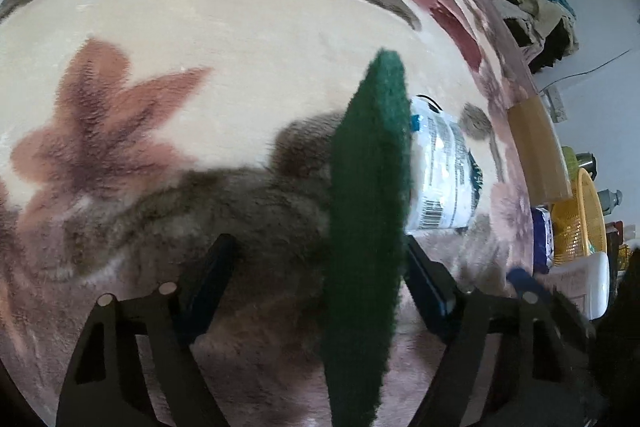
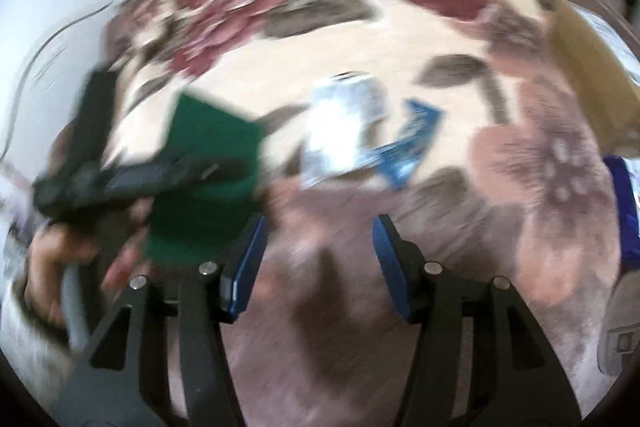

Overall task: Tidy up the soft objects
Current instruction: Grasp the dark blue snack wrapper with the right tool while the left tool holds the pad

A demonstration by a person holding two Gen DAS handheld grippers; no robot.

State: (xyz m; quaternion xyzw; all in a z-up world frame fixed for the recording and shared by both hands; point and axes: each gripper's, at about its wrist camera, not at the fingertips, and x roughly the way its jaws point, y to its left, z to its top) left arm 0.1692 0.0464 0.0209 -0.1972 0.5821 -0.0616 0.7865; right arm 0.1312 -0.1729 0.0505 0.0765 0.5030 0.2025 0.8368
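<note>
Green scouring pad (image 1: 366,227): dark green, flat, coarse fuzzy fibre, oblong, seen edge-on from the left wrist view. It stands upright between the fingers of the left tool (image 1: 320,279), lying against the right-hand blue pad, well apart from the left-hand one; the jaws stand wide, and whether they pinch it cannot be told. In the right wrist view the same pad (image 2: 208,171) shows its broad face, with the left tool (image 2: 132,179) across it and a hand (image 2: 52,267) below.

White printed packet (image 1: 444,171): crinkled plastic, barcode visible, lying on the floral plush blanket (image 1: 200,99) just beyond the left tool's right finger.

Blue packet (image 2: 412,143): touching the white packet's right side, ahead of the right tool (image 2: 320,259).

Right tool: jaws partly open, nothing between them; view blurred.
</note>
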